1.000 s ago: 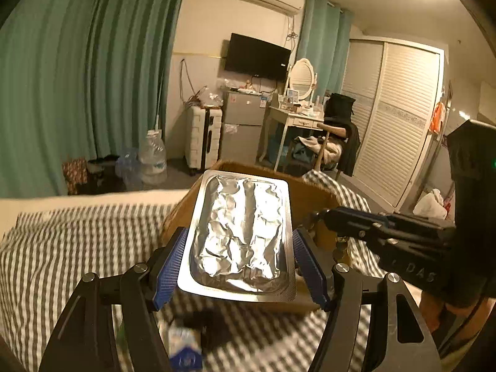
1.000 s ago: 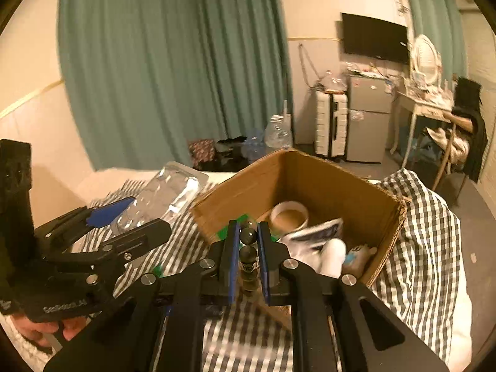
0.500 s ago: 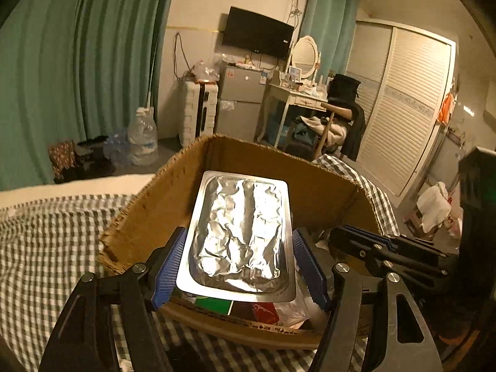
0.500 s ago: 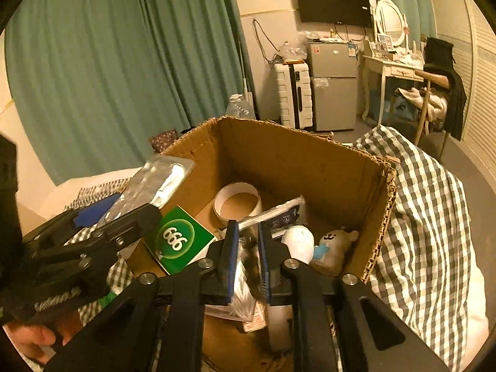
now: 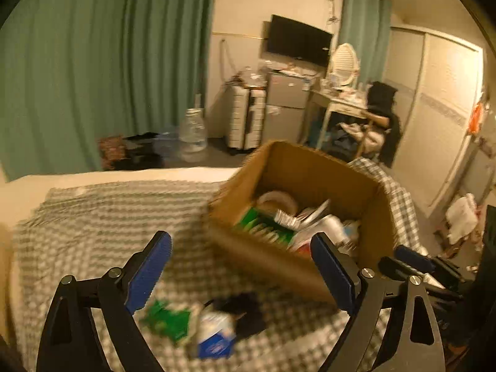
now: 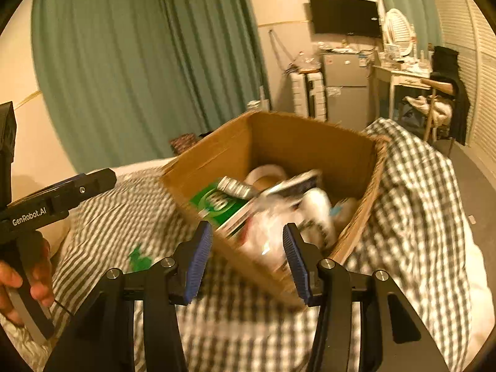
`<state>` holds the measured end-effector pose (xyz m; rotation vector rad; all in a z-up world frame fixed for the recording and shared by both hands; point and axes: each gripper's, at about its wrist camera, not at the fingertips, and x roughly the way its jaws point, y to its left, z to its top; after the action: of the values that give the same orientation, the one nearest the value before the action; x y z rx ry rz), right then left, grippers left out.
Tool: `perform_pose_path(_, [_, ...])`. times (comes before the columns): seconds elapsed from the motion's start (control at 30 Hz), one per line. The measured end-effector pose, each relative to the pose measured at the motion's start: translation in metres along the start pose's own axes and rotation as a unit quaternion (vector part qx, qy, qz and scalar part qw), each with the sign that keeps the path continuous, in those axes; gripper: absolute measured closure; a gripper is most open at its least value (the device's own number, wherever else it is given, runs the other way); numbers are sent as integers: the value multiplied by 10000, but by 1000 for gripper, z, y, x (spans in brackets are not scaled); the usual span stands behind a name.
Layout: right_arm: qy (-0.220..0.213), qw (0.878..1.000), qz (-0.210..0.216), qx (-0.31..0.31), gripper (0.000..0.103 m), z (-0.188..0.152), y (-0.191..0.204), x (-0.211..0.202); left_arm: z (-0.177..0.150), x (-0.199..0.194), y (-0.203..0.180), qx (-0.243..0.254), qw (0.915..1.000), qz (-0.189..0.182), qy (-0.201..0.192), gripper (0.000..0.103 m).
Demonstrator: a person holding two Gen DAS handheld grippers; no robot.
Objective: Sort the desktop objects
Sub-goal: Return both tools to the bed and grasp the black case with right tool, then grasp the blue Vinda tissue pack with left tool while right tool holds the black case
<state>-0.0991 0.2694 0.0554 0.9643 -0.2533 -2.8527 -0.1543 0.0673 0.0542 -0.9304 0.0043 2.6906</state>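
An open cardboard box (image 5: 313, 170) (image 6: 297, 136) stands on the checked cloth. In it lie a green packet (image 6: 217, 203), a tape roll (image 6: 268, 173), a silver foil pack (image 6: 235, 187) and white items. My left gripper (image 5: 241, 269) is open and empty, low and left of the box. My right gripper (image 6: 246, 257) is open and empty, just in front of the box's near wall. On the cloth by the left gripper lie a green wrapper (image 5: 166, 319), a blue-and-white carton (image 5: 214, 338) and a black object (image 5: 245, 313).
The checked cloth (image 5: 102, 217) covers the surface. The right gripper's body shows at the right edge of the left wrist view (image 5: 434, 266). The left gripper's body and the hand holding it show in the right wrist view (image 6: 46, 204). Green curtains and furniture stand behind.
My left gripper opened and let go of the foil tray, then drew back left of the box. My right gripper opened, released its small dark object and pulled back.
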Motion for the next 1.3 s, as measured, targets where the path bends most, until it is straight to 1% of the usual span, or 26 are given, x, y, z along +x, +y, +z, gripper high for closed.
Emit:
perform_pose_path(0.03, [71, 9999, 107, -24, 55, -7, 7, -3, -6, -7, 7, -30, 9999, 95, 48, 0])
perform_pose_path(0.13, [249, 9993, 243, -100, 55, -21, 22, -3, -37, -22, 31, -72, 9994, 282, 167, 0])
perform_pose_path(0.2, [388, 9986, 334, -133, 52, -34, 31, 3, -64, -22, 46, -173, 9983, 453, 325, 0])
perform_pose_path(0.27, [489, 9978, 439, -121, 52, -45, 37, 11, -90, -14, 59, -345, 9967, 503, 531, 0])
perform_pose_path(0.33, [653, 9964, 530, -106, 52, -57, 44, 22, -120, 1, 69, -531, 9946, 495, 745, 0])
perform_pose_path(0.4, [795, 9951, 561, -162, 52, -63, 49, 35, -143, 15, 71, -640, 9931, 407, 897, 0])
perform_pose_path(0.47, [938, 9937, 576, -225, 52, -67, 52, 49, -159, 31, 69, -598, 9926, 246, 1025, 0])
perform_pose_path(0.5, [1027, 9927, 591, -246, 52, -70, 53, 60, -166, 38, 69, -539, 9928, 237, 1047, 0])
perform_pose_path(0.6, [1267, 9895, 645, -245, 52, -72, 54, 87, -170, 59, 58, -271, 9937, 220, 1067, 0])
perform_pose_path(0.7, [1406, 9872, 664, -341, 52, -71, 62, 111, -174, 73, 52, -68, 9952, 168, 959, 0])
perform_pose_path(0.73, [1441, 9867, 655, -370, 51, -71, 64, 117, -174, 77, 51, -32, 9955, 157, 932, 0])
perform_pose_path(0.77, [1490, 9860, 633, -398, 48, -70, 66, 127, -177, 81, 51, -9, 9955, 161, 929, 0])
perform_pose_path(0.9, [1627, 9842, 647, -264, 48, -70, 68, 150, -184, 94, 57, -32, 9942, 200, 1052, 0])
perform_pose_path(0.97, [1706, 9834, 560, -270, 47, -72, 69, 159, -187, 97, 59, -45, 9940, 230, 1067, 0])
perform_pose_path(1.07, [1821, 9816, 517, -246, 47, -75, 67, 169, -188, 97, 60, -88, 9944, 271, 1022, 0])
perform_pose_path(1.13, [1969, 9787, 578, -55, 47, -80, 62, 175, -190, 95, 60, -111, 9947, 266, 988, 0])
perform_pose_path(1.17, [2038, 9768, 650, 65, 49, -82, 58, 176, -191, 92, 59, -116, 9948, 286, 970, 0])
perform_pose_path(1.2, [2055, 9756, 748, 186, 57, -83, 55, 175, -189, 89, 60, -124, 9950, 296, 942, 0])
perform_pose_path(1.23, [2025, 9759, 784, 201, 56, -84, 54, 170, -189, 86, 60, -132, 9953, 288, 917, 0])
perform_pose_path(1.3, [1945, 9779, 761, 30, 56, -85, 57, 160, -188, 82, 57, -142, 9955, 262, 904, 0])
